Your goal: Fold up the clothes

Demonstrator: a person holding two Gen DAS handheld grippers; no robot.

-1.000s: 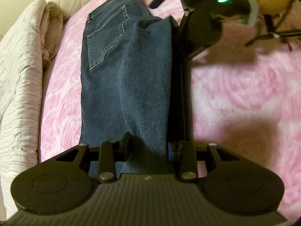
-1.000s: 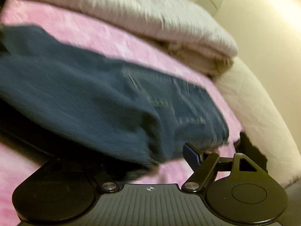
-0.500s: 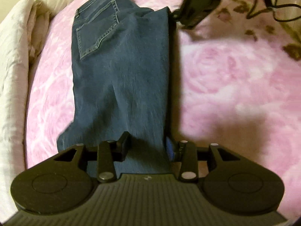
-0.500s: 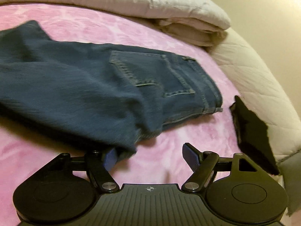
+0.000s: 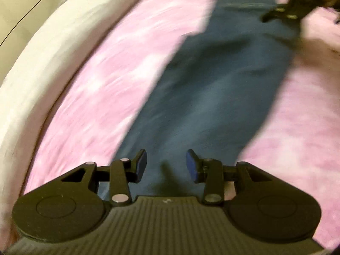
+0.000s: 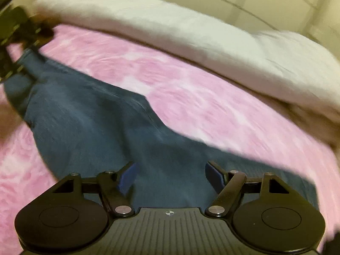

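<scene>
Here the jeans (image 5: 212,97) lie spread on the pink blanket (image 5: 102,89) of the bed (both views are blurred). The left gripper (image 5: 166,165) is above the jeans, its jaws spread and holding nothing. The right gripper (image 6: 170,175) is also above the denim, jaws wide apart and empty. A white duvet (image 6: 170,29) lies beyond the jeans, along the blanket's far edge.

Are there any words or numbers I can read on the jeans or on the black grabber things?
None to read.
Jeans: blurred by motion, no label or writing shows.
Left gripper: only a tiny pale mark on its body, no letters.
Right gripper: only a small round crosshair sign, no words.
</scene>
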